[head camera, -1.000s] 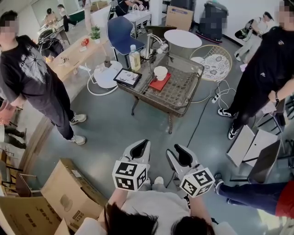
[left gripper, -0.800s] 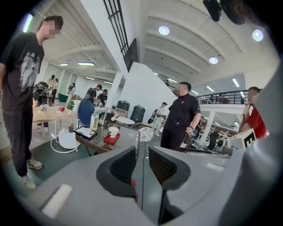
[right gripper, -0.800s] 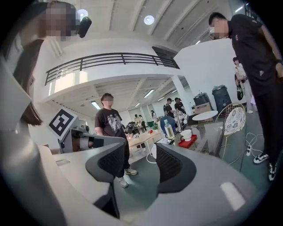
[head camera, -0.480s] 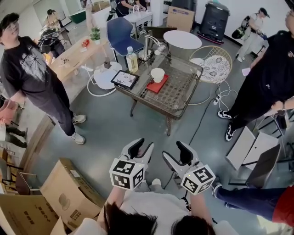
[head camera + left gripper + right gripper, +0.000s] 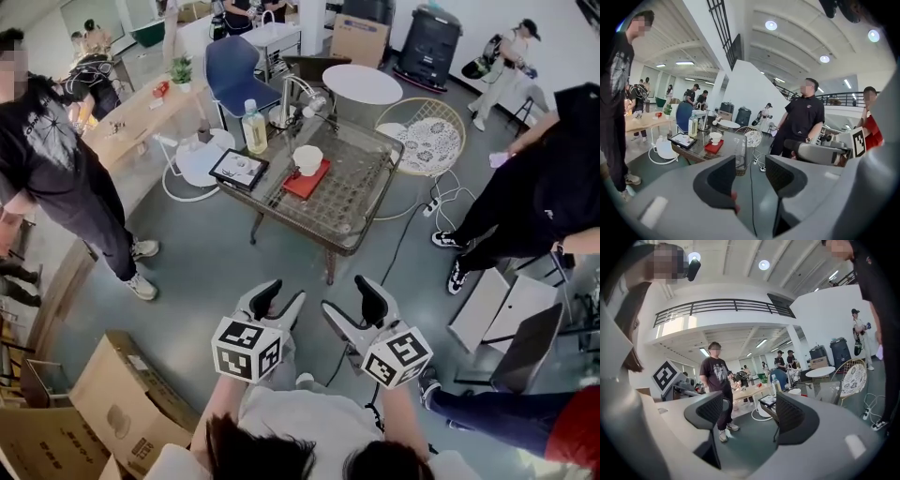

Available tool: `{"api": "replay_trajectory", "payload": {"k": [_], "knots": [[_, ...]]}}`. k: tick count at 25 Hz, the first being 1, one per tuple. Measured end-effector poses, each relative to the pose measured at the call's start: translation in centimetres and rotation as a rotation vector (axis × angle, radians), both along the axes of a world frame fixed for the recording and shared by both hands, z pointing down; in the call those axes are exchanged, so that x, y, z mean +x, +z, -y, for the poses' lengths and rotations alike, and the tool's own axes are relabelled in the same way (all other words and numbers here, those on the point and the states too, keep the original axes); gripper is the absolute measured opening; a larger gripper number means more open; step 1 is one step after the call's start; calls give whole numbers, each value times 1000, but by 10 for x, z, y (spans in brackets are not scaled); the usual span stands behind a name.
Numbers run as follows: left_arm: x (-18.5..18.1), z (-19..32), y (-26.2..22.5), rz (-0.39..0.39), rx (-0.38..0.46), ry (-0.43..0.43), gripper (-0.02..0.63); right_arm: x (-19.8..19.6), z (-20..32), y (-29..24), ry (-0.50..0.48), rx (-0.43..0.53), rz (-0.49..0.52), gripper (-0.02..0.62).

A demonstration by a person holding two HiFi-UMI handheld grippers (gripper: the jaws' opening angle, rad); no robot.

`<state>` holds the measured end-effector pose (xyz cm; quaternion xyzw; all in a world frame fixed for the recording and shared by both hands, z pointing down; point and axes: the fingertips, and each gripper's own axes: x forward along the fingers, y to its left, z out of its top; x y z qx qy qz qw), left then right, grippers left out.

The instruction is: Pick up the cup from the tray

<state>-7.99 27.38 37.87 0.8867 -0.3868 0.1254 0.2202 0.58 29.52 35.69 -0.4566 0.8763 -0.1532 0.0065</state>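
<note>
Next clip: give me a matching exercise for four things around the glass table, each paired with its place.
1 white cup
2 red square tray
3 clear bottle of yellowish liquid
4 blue chair

A on the floor beyond the glass-topped table
B on the tray
C flat on the glass, under the cup
D upright by the table's far-left edge

Pairs: 1-B, 2-C, 3-D, 4-A.

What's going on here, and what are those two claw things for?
A person holds a left gripper and a right gripper out in front. Both sets of jaws have just been opening, and nothing is between them. The white cup sits on a red tray on the glass table some way ahead, untouched and probably out of reach for now.
</note>
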Motion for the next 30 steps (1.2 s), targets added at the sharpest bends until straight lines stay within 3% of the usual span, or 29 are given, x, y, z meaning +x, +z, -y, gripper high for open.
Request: {"api": "replay_trajectory", "payload": {"k": [3,12,22,30], "knots": [[-5,29,1,22,11,-20,288,1,27,3,11,-4,1,365],[-15,106,-1,35,9,25,290,-20,101,5,-10,-26,-46,371],[-36,196,10,47,-8,70,290,-32,185,10,35,-33,-74,373],[-41,244,7,75,11,118,291,-41,223,11,56,-36,-130,375]]}}
